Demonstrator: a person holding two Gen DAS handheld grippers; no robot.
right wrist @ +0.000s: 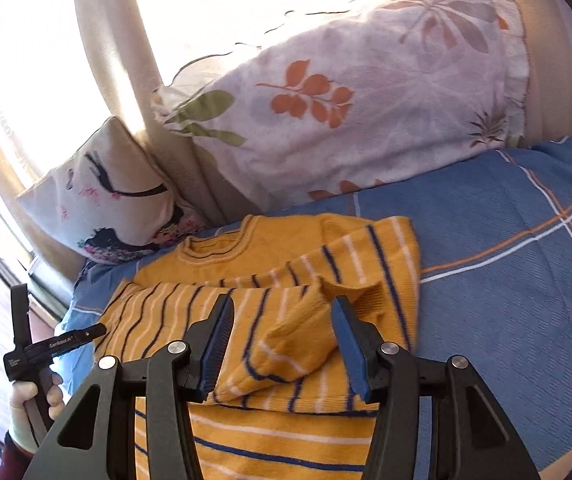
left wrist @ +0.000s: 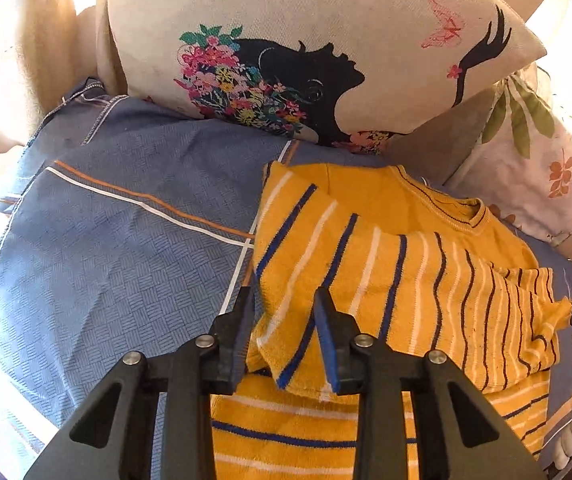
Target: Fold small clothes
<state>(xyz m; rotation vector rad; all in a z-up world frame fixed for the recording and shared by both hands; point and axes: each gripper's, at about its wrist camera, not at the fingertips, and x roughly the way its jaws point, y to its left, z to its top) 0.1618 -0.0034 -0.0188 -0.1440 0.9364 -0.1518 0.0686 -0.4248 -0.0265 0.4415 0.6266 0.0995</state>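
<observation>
A small yellow sweater [left wrist: 386, 248] with blue and white stripes lies on a blue bedsheet [left wrist: 117, 240], both sleeves folded in across its front. My left gripper [left wrist: 286, 300] is open, its jaws on either side of the left sleeve's cuff [left wrist: 286, 364]. My right gripper [right wrist: 281, 308] is open, its jaws on either side of the right sleeve's cuff [right wrist: 281, 356]. The sweater [right wrist: 286, 252] fills the middle of the right wrist view, collar toward the pillows. Neither gripper grips the cloth.
A cream pillow [left wrist: 326, 40] with a printed woman's profile and a floral pillow [left wrist: 538, 160] lean at the head of the bed. Curtains hang behind them. The left hand-held gripper's handle [right wrist: 33, 352] shows at the left of the right wrist view.
</observation>
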